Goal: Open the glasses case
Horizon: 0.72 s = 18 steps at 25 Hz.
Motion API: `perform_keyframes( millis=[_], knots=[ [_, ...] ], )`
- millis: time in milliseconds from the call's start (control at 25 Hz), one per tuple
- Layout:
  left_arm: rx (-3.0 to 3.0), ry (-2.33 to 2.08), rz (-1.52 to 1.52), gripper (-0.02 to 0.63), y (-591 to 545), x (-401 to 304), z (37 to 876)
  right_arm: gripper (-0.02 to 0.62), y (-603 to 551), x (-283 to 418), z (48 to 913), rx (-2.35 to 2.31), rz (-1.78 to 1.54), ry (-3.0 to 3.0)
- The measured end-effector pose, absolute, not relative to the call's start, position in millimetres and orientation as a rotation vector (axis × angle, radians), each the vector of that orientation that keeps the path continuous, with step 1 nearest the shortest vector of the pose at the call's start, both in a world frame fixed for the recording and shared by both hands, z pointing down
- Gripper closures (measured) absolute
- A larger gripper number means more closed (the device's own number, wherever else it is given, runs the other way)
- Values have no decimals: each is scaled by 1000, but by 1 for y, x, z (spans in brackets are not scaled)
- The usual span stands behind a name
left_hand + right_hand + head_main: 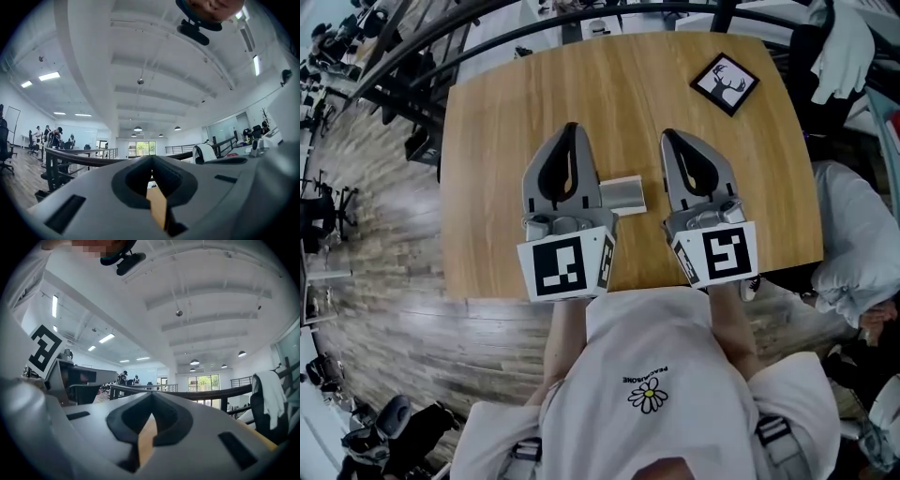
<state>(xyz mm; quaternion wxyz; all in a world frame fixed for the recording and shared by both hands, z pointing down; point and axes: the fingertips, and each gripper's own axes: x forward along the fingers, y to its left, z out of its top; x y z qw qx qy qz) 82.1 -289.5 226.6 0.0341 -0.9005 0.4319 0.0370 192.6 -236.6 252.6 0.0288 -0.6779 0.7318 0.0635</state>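
Silver-grey, the glasses case [624,194] is seen mid-frame between the left gripper [571,129] and right gripper [668,136] (both pairs of jaws pressed together, empty); the reach is judged pending, and spread jaws are needed.

Open-plan office: a wooden table [487,187] on grey plank floor [384,234], black railing [75,157], strip lights [49,75] overhead, bright far window [143,148].

Head view steeply down over table [628,112], gripper views level, outward
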Motion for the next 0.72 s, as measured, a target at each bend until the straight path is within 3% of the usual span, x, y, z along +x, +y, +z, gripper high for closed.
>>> perform_keyframes(
  millis=[720],
  knots=[
    [-2786,1347,113,590,-289,78,231,591,-236,183,246,-2094,251,2314]
  ],
)
